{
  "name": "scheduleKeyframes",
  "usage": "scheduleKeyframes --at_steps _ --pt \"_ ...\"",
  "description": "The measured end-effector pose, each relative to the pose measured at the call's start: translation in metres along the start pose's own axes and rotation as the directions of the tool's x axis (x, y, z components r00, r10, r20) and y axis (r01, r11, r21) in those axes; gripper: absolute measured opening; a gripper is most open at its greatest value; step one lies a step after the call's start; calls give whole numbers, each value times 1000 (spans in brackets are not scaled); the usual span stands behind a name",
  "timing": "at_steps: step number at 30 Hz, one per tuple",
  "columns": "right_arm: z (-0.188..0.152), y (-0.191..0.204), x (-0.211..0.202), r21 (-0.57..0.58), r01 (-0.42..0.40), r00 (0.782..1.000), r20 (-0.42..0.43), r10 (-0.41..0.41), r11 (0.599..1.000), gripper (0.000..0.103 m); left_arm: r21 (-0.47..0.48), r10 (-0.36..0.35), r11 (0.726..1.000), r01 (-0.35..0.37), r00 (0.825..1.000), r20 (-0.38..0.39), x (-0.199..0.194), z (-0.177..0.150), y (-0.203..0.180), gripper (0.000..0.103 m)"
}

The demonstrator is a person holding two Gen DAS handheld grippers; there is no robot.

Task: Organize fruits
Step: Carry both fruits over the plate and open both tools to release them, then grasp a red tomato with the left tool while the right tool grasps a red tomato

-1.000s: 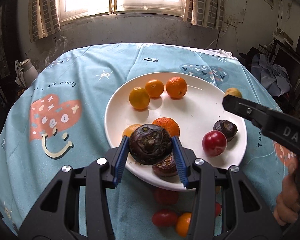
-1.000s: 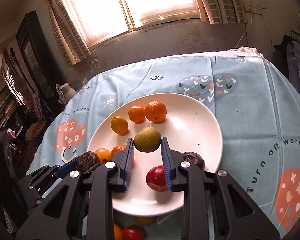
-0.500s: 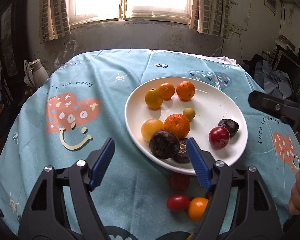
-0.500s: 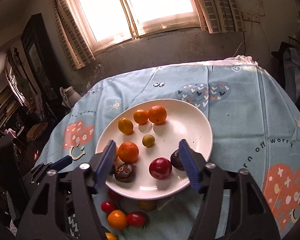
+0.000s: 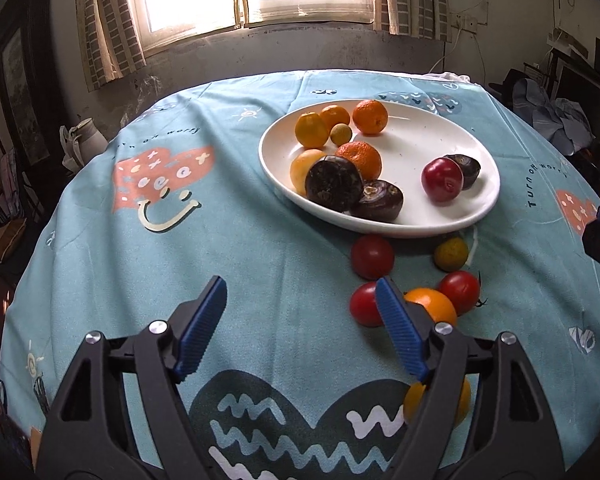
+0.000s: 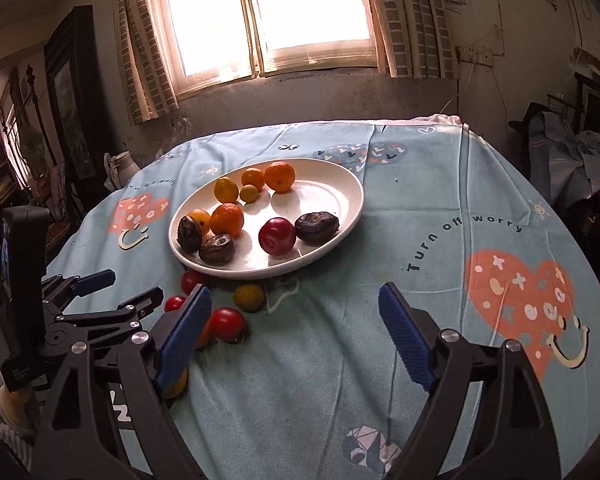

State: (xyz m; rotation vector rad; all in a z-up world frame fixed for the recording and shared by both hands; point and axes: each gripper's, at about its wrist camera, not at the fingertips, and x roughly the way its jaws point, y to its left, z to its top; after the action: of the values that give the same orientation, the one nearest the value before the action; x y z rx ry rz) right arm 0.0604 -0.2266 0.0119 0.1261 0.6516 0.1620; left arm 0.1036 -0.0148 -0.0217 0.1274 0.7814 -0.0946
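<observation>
White porcelain now carries most of the fruit: the plate (image 5: 476, 184), upper right of centre in the left wrist view, holds oranges, a red plum (image 5: 442, 179) and three dark purple fruits, one of which (image 5: 334, 183) was clamped in the left gripper (image 5: 300, 322) a second ago and now lies at the plate's near left edge. The small green citrus (image 6: 249, 193) the right gripper (image 6: 294, 328) carried sits among the oranges at the back. Both grippers have pulled back over the blue tablecloth (image 5: 148, 264), their jaws opening wide with nothing between them. Both drops look finished; the loose tomatoes (image 5: 372, 257) and citrus below the plate likely come next.
</observation>
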Motion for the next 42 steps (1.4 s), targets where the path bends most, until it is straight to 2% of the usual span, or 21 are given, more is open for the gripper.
scheduleKeyframes --at_steps 6,9,12,15,16,18,20,26,30,39,41,42 --pt "-1 4 1 -5 1 1000 -14 -1 1000 89 37 -40 998 42 999 -35 16 2 -12 80" --pt "-1 2 1 0 4 1000 -17 -4 1000 90 53 -18 998 20 999 -32 19 1 -13 87" --pt "-2 1 1 2 10 1000 -16 -10 1000 90 48 9 999 -8 1000 -19 15 -1 -4 88" --pt "-1 -2 0 13 11 1000 -13 -11 1000 90 -5 118 993 -118 993 -2 8 3 18 87" --pt "0 -3 -1 18 10 1000 -10 -10 1000 90 -47 114 992 -114 993 -7 5 4 30 86" --pt "1 -3 -2 25 5 1000 -7 -5 1000 90 -126 61 990 -61 998 -4 -1 5 47 86" --pt "2 -3 -2 27 4 1000 -7 -4 1000 90 -142 47 989 -46 999 4 -6 3 51 86" --pt "1 -4 -1 28 5 1000 -13 -4 1000 90 -47 76 996 -78 996 -34 6 -5 32 86" --pt "0 -2 -1 27 -1 1000 -16 2 1000 90 -42 67 997 -68 997 -34 9 -6 30 86" --pt "-1 -1 2 27 1 1000 -23 0 1000 90 50 49 998 -46 997 -55 19 -11 10 86" --pt "-1 -1 3 24 -1 1000 -24 1 1000 90 47 44 998 -41 997 -56 21 -11 11 81" --pt "-1 0 3 23 -1 1000 -25 1 1000 90 48 41 998 -38 997 -60 22 -10 11 72"
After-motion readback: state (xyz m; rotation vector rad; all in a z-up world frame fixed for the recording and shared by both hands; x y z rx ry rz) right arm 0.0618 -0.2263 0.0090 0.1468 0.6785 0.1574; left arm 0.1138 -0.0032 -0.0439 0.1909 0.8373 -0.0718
